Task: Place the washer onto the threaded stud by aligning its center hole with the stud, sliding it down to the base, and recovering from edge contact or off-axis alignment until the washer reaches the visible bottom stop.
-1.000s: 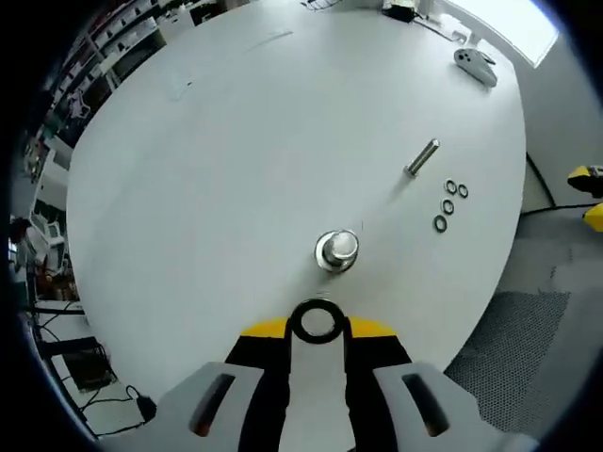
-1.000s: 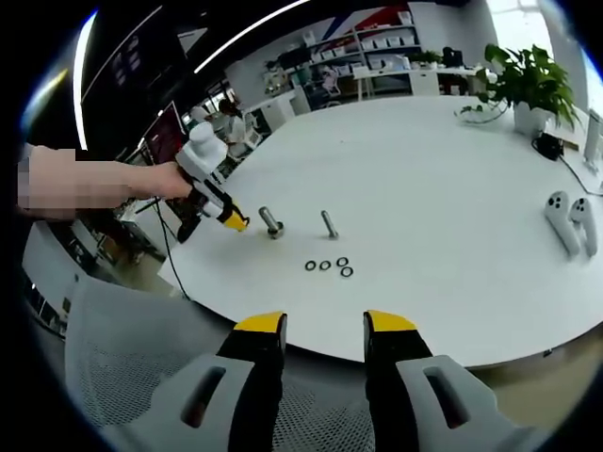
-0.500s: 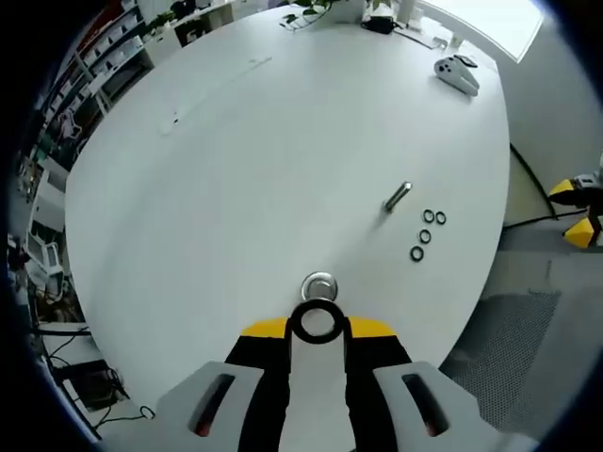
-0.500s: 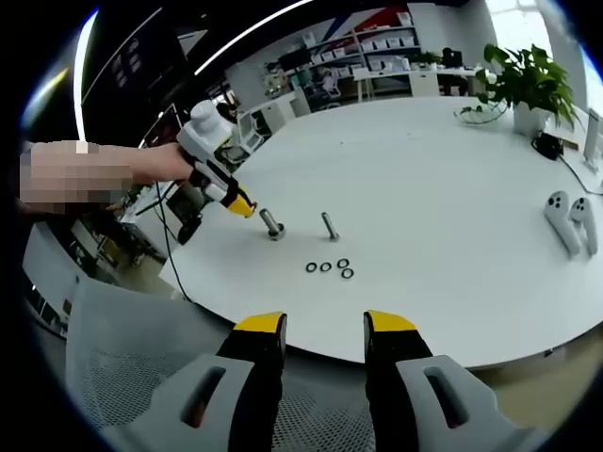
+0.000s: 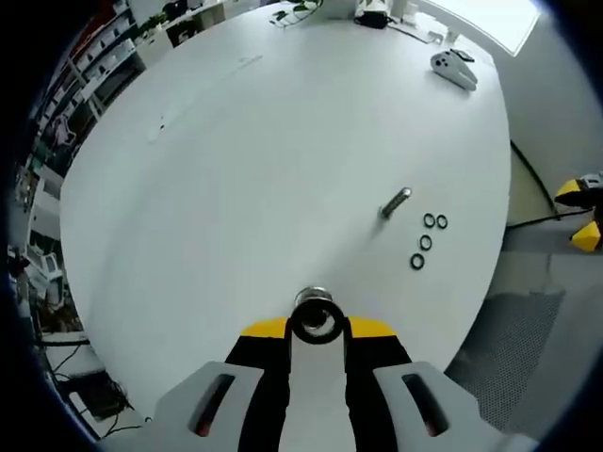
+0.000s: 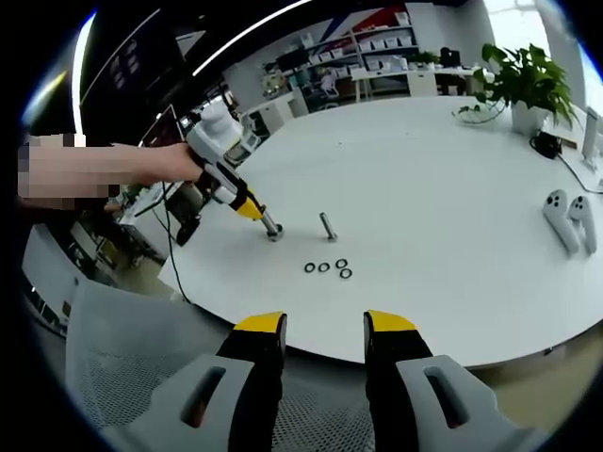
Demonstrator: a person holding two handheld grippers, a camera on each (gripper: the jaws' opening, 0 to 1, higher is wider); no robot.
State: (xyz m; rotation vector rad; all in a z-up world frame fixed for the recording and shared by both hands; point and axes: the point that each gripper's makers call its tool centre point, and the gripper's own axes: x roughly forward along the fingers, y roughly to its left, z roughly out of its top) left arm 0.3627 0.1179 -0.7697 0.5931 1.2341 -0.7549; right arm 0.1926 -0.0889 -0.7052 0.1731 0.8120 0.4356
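Observation:
My left gripper (image 5: pixel 317 327) is shut on a dark ring washer (image 5: pixel 316 323), pinched between its yellow-tipped jaws. The threaded stud (image 5: pixel 313 301) stands on the white table just beyond the washer, its metal top showing over the ring's rim. From the right gripper view, a hand holds the left gripper (image 6: pixel 247 205) slanted down, with its tip at the top of the stud (image 6: pixel 273 229). My right gripper (image 6: pixel 325 325) is open with nothing between its jaws, off the table's near edge. It also shows as yellow tips at the edge of the left gripper view (image 5: pixel 579 212).
A second bolt (image 5: pixel 396 201) and several loose washers (image 5: pixel 425 242) lie to the right of the stud. White controllers (image 6: pixel 565 221) and a potted plant (image 6: pixel 528 80) sit at the far side. A grey mesh chair (image 6: pixel 141 377) is below the table edge (image 6: pixel 452 353).
My left gripper has carried the washer forward from short of the stud to directly over its top. The right gripper has stayed in place.

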